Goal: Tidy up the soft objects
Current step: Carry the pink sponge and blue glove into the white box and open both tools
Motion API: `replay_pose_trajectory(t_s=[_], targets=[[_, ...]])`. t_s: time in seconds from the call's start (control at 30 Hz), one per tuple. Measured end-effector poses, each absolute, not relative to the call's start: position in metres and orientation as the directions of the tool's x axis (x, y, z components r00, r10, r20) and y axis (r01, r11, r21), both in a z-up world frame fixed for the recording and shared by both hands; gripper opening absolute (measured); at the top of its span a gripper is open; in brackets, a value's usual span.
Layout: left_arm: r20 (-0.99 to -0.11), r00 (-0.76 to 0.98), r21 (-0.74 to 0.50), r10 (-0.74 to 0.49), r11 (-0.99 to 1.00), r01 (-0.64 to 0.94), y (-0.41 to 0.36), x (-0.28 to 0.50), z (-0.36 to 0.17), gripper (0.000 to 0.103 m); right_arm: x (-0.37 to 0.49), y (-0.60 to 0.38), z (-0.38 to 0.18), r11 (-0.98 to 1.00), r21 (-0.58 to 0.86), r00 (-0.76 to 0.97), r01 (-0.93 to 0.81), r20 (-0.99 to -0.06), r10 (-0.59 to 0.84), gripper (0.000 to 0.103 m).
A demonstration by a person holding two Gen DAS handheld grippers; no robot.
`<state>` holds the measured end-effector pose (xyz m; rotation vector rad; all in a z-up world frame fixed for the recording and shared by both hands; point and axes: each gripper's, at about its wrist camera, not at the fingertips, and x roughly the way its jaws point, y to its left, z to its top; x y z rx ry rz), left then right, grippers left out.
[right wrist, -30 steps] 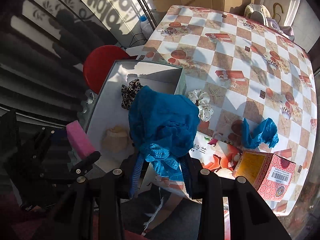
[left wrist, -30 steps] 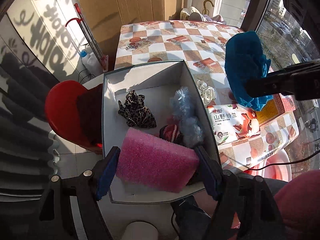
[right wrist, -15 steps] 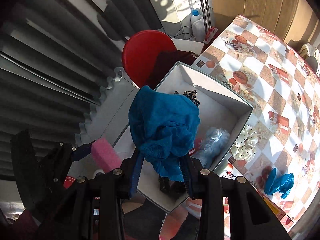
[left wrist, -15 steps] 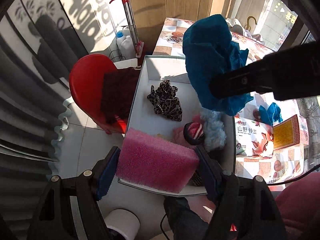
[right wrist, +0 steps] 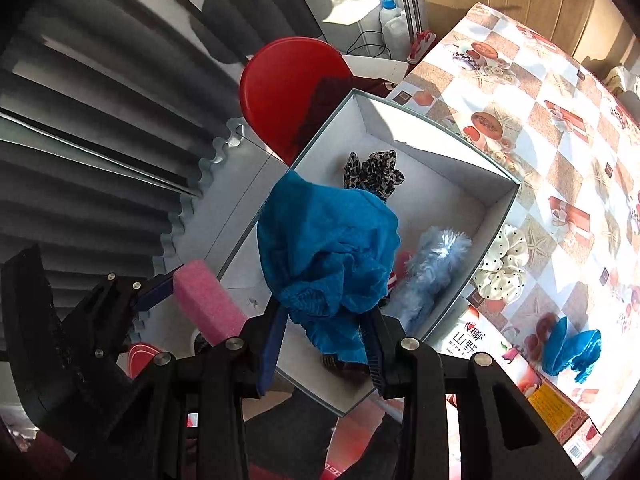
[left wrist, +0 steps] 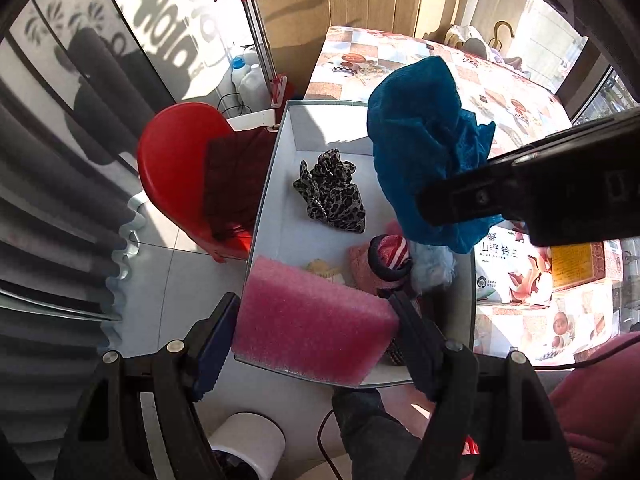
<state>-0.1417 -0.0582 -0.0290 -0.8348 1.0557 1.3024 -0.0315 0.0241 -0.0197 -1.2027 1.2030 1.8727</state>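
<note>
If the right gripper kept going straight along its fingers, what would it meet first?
Probably the floor of the white box, near the leopard-print scrunchie. The right gripper, clamping the blue cloth, points down into it; depth is uncertain.

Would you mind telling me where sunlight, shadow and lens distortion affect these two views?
Left wrist view: hard sun bleaches the white box, the right gripper is a dark silhouette, edges curve. Right wrist view: the tablecloth glares, the curtain sinks into shadow, straight folds bow.
</note>
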Motion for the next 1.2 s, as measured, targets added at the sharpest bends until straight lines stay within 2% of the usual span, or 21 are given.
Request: replay_pose_trajectory(t_s=[1.2], targets=[[-0.95,-0.046,0.108,0.31,0.185,-0.977,-0.051,-0.13,-0.036,0.078,-0.013,0.027,-0.021,-0.328,0.384,-0.42,-0.863,-0.906,0.045,0.038]])
